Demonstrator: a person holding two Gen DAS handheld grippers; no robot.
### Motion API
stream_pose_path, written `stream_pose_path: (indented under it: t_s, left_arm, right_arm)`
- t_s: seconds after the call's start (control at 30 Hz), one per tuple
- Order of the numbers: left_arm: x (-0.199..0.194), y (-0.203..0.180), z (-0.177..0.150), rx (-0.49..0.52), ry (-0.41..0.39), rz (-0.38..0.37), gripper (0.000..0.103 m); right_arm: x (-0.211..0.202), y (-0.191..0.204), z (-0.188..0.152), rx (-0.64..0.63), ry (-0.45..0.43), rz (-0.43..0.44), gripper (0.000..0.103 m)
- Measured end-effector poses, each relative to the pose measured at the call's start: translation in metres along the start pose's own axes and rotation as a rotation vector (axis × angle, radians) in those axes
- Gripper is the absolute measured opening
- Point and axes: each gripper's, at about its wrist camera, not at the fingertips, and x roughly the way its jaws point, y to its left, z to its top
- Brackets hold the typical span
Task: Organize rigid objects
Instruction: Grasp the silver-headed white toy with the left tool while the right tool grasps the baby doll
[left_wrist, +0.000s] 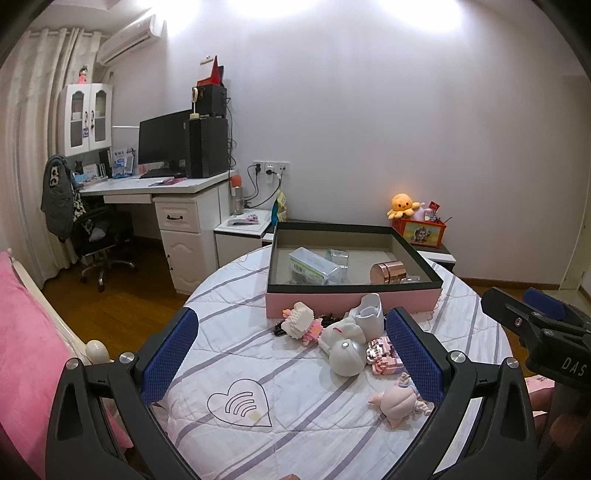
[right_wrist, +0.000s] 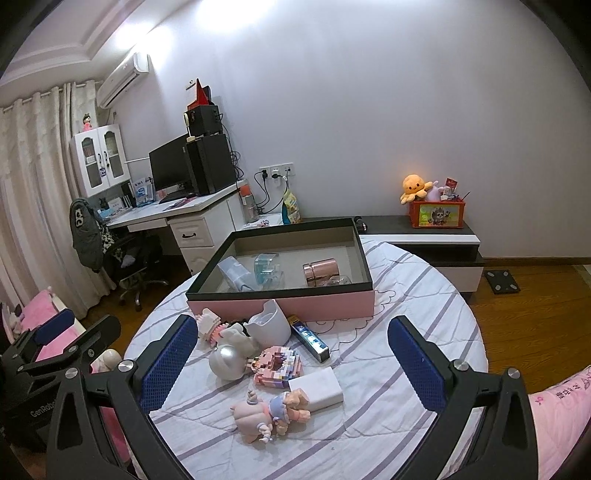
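Note:
A pink box with a black rim (left_wrist: 351, 300) (right_wrist: 280, 304) stands on the round striped table. It holds a clear plastic case (left_wrist: 314, 271), a clear item (right_wrist: 267, 271) and a copper tin (left_wrist: 388, 272) (right_wrist: 320, 273). In front of the box lie a white astronaut figure (left_wrist: 343, 341) (right_wrist: 227, 360), a white cup (right_wrist: 267, 325), pink block models (left_wrist: 304, 321) (right_wrist: 277, 367), a pink doll (left_wrist: 397, 402) (right_wrist: 271, 413), a white block (right_wrist: 316, 387) and a dark slim box (right_wrist: 310, 338). My left gripper (left_wrist: 291, 363) is open above the toys. My right gripper (right_wrist: 291, 363) is open above them too.
A white desk with a monitor (left_wrist: 166, 146) and an office chair (left_wrist: 99, 236) stand at the left. A low cabinet (right_wrist: 436, 240) with an orange toy box (right_wrist: 437, 216) is behind the table. A pink bed (left_wrist: 26, 350) lies at the left. The right gripper shows in the left wrist view (left_wrist: 539, 325).

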Motion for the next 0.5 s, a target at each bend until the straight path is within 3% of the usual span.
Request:
stream_pose_path:
  t_s: [0.23,0.5]
  left_arm:
    - [0.007,0.003,-0.006,-0.011,0.021,0.007,0.103]
    - [0.029,0.004,-0.023,-0.006,0.084,0.006,0.103]
  right_arm:
    - [0.003,-0.01,-0.003,-0.009,0.018,-0.018,0.103]
    - [0.03,-0.017,-0.037,-0.055,0.152,-0.006,0.103]
